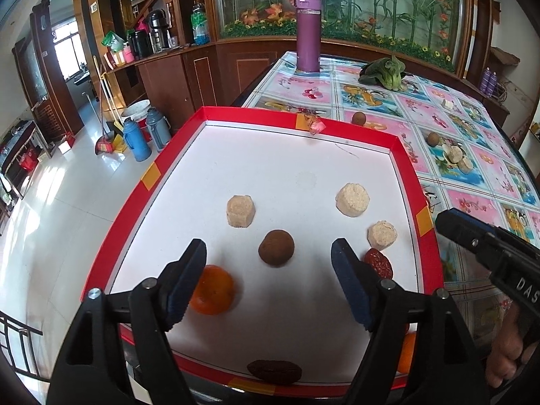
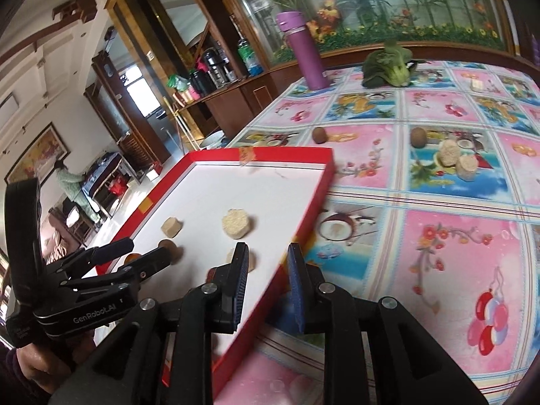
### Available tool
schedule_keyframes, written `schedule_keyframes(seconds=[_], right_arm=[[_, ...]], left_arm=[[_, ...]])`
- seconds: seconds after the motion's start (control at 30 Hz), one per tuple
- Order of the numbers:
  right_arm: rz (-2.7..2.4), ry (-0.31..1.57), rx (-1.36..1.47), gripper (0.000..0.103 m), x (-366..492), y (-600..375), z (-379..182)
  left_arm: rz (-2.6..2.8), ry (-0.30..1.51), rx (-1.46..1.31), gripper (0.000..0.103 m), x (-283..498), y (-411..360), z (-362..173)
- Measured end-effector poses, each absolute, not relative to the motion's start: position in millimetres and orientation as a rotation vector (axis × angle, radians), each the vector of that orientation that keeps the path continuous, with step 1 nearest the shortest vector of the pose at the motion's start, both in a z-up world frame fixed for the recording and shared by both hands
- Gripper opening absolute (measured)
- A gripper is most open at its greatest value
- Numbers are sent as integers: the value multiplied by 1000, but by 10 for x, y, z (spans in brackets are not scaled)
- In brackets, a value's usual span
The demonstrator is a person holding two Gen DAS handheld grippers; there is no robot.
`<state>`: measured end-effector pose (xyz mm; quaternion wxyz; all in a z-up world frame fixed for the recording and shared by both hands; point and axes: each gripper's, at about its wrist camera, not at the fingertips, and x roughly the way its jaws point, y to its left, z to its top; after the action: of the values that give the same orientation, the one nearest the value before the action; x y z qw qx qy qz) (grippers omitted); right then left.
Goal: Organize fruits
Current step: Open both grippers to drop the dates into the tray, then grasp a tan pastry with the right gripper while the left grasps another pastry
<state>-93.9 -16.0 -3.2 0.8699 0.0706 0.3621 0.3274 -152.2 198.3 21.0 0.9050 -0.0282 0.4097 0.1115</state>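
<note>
A red-rimmed white tray (image 1: pixel 216 112) holds three beige cakes (image 1: pixel 240 211), a brown round fruit (image 1: pixel 276 248), an orange (image 1: pixel 212 289), a red date (image 1: pixel 378 262) and a dark date (image 1: pixel 274 372). A second orange (image 1: pixel 406 351) shows partly behind my right-hand finger. My left gripper (image 1: pixel 270 251) hovers open over the tray, and the brown fruit lies just beyond its fingertips. My right gripper (image 2: pixel 268 256) is open, its fingers standing either side of the tray's right rim (image 2: pixel 314 202). Two brown fruits (image 2: pixel 319 134) and two cakes (image 2: pixel 449 153) lie on the tablecloth.
A purple flask (image 1: pixel 307 30) and a green leafy vegetable (image 1: pixel 384 72) stand at the table's far end. The table's left edge drops to a tiled floor with thermos jugs (image 1: pixel 136 141). A person in green (image 2: pixel 72 185) stands far back.
</note>
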Motion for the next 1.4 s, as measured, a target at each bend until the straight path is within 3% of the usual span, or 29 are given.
schedule_keyframes(seconds=[0.2,0.27,0.37,0.87,0.9,0.97,1.0,1.4], right_arm=[[607,735,166,25,-814,-469,35],[545,726,173,34,-721,-646,67],[453,725,165,39,-526,-907,92],[303,829,59,38,239,-1055,-137],[312,830,71,38,252,-1074,-140],[323,834,96,26,295,-1118,-147],[326,836,108,25,319,-1152,-148],[248,793,447,25,477,-1903,-25]], left_arm=[[222,855,-35,78,-1494,1893,210],[217,859,-30,78,-1477,1864,214],[207,863,-16,79,-1441,1795,226],[39,811,122,82,-1086,1038,602],[33,811,130,82,-1042,991,611],[14,795,135,82,-941,889,640],[9,785,141,82,-885,838,649],[-142,856,179,82,24,142,353]])
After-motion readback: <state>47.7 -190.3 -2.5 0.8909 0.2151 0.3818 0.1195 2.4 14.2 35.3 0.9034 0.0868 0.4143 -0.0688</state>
